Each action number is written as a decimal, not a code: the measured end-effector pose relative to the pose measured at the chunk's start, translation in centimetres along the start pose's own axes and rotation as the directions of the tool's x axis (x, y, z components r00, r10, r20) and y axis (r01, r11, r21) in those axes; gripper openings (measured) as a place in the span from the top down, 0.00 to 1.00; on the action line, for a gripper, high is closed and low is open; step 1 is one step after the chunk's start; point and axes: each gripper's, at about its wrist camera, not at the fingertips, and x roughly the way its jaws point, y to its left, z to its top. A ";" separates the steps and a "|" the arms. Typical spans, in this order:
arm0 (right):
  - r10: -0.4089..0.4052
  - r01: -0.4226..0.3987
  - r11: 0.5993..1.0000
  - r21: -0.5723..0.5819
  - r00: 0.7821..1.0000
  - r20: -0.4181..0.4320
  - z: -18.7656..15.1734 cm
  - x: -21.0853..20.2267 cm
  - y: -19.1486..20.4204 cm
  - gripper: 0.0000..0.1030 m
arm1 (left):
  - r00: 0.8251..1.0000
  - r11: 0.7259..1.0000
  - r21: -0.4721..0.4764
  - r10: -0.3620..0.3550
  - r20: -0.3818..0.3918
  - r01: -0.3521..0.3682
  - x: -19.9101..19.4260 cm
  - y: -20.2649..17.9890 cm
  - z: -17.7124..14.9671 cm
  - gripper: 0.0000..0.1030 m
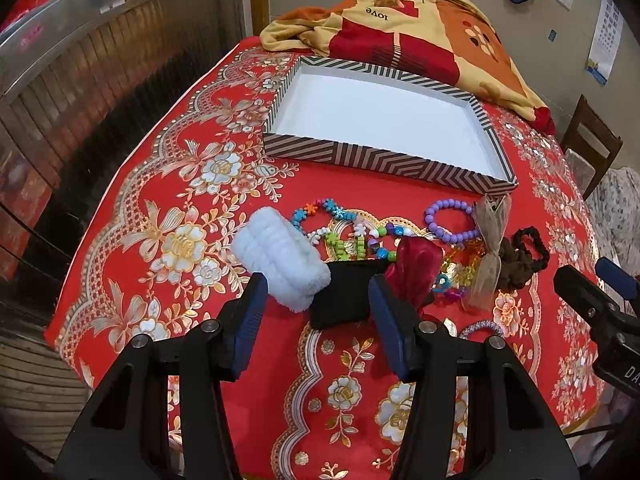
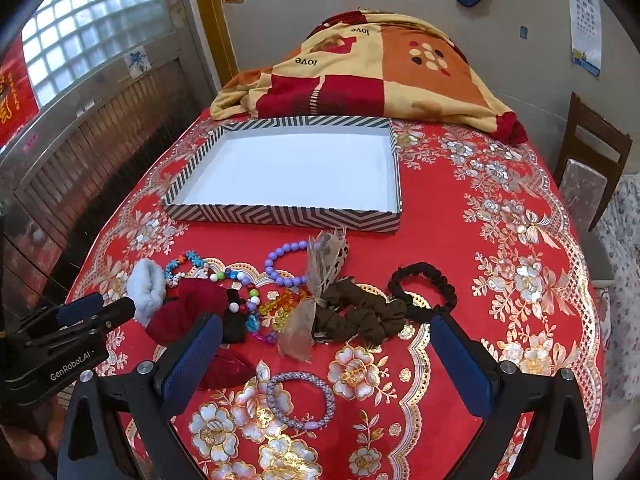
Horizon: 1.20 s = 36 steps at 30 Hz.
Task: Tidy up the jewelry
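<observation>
A striped tray (image 1: 360,156) (image 2: 280,216) with a white empty inside lies on the red floral table. In front of it lies a pile of jewelry and hair ties: a white fluffy band (image 1: 280,258) (image 2: 146,290), a purple bead bracelet (image 1: 450,220) (image 2: 286,264), a red bow (image 1: 416,268) (image 2: 188,312), a black item (image 1: 344,294), brown scrunchie (image 2: 356,312), black scrunchie (image 2: 424,286), and a silver bracelet (image 2: 300,400). My left gripper (image 1: 318,300) is open, its fingers either side of the black item. My right gripper (image 2: 326,332) is open wide just above the silver bracelet.
A folded red-and-yellow blanket (image 1: 420,28) (image 2: 380,72) lies behind the tray. A wooden chair (image 2: 592,160) stands at the table's right side. The table edge drops off at the left toward a wooden radiator cover (image 1: 80,92).
</observation>
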 end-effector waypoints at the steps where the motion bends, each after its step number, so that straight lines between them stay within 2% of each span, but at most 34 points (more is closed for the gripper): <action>1: 0.001 -0.001 1.000 0.000 1.000 0.000 0.0 0.0 0.0 0.00 | 1.000 1.000 -0.002 0.000 -0.003 0.000 0.0 0.0 0.0 0.49; 14: -0.009 0.009 0.999 -0.032 1.000 -0.006 -0.3 -0.2 0.3 0.00 | 1.000 1.000 0.000 0.006 -0.001 -0.006 0.0 -0.1 -0.3 0.49; 36: -0.003 0.001 0.999 -0.045 0.998 -0.063 -0.3 0.8 -0.4 0.00 | 1.000 1.000 -0.003 0.029 -0.011 -0.029 0.4 -0.3 -0.4 0.49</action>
